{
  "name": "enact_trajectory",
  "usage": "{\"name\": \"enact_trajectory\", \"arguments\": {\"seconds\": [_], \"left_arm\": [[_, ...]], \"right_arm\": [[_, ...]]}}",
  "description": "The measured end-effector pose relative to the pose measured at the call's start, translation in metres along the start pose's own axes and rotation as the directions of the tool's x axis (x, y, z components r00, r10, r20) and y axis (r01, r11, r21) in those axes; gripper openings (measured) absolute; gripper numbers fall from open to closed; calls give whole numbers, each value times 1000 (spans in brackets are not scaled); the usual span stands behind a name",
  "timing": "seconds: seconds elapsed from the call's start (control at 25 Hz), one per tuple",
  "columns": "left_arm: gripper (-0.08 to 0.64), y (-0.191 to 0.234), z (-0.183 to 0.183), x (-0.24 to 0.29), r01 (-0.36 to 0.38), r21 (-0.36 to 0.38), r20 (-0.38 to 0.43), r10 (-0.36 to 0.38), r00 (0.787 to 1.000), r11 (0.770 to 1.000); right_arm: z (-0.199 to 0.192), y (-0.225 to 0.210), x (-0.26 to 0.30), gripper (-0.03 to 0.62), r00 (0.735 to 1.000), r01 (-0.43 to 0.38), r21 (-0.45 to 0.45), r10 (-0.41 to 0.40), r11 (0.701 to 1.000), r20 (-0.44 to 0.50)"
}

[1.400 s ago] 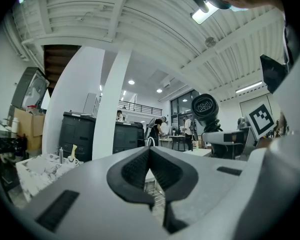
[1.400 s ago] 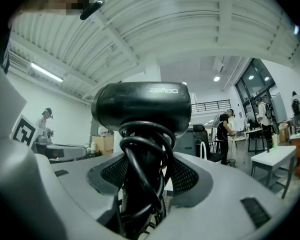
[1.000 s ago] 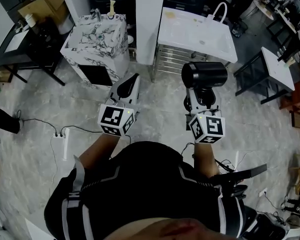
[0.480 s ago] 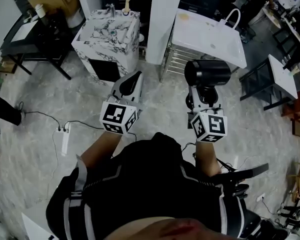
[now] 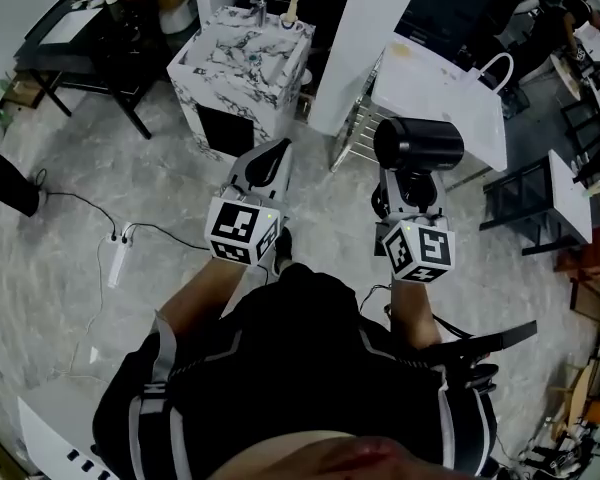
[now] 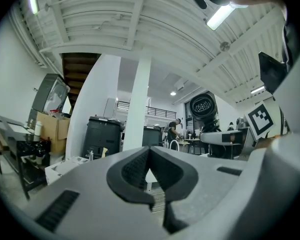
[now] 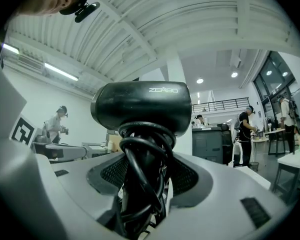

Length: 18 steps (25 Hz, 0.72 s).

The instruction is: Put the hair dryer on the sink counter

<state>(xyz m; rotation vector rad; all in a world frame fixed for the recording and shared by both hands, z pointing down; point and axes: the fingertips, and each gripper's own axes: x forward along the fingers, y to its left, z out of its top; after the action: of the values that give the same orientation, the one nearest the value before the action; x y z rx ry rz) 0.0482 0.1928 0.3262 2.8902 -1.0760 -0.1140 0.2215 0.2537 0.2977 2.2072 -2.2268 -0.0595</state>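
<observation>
The hair dryer (image 5: 417, 146) is up in the air in front of the person, pinched by the right tongs (image 5: 408, 183) and resting on no tabletop. In the right gripper view the tongs (image 7: 142, 179) stand wide and clamp the handle, which has its black cord (image 7: 140, 159) coiled around it. The handle runs down into the tongs. The black barrel (image 7: 141, 108) lies level above them, with its long axis running left to right across the scene. In the left gripper view a round grilled end (image 6: 203, 105) of the barrel faces towards the left side.

The left tongs (image 5: 278, 148) are pressed together with nothing between them (image 6: 150, 171), level and just left of the dryer.

Far and left of the tongs stands a marbled sink cabinet (image 5: 242, 63), with a tap (image 5: 259, 10) and a slim bottle (image 5: 295, 6) at its far edge. A white pillar (image 5: 365, 43) rises between it and a white tabletop (image 5: 435, 98) on a metal frame at the far right. That tabletop's near edge lies just beyond the dryer in the head view.

Bare grey floor (image 5: 130, 198) lies open between the person and the cabinet. A power strip (image 5: 118, 263) and its cable lie at the near left, and a black chair (image 5: 520, 193) stands to the right.
</observation>
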Motion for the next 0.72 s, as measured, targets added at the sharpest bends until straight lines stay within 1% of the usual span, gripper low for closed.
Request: {"name": "enact_trajectory", "arguments": {"seconds": [0.12,0.24,0.32,0.52,0.72], "left_arm": [[6,17,-3,9,-22,-15,-6,22,1000,1000],[5,35,-7,25,-19,15,-22,19,1000,1000],[6,49,-7,36,-41,31,-29,42,999,999],[6,86,-8,69,-105,20,-32,106,994,994],[6,119,-7,103,-138,23,-39,139,990,990]], "right_arm": [[0,6,24,255,999,-35,-11,35,999,-9],[-5,10,54,255,998,-67,-8,67,998,-8],[-10,10,77,255,996,-86,6,86,996,-11],[-17,2,126,255,993,-110,7,110,994,-30],[-18,-6,172,255,991,-129,10,129,992,-18]]}}
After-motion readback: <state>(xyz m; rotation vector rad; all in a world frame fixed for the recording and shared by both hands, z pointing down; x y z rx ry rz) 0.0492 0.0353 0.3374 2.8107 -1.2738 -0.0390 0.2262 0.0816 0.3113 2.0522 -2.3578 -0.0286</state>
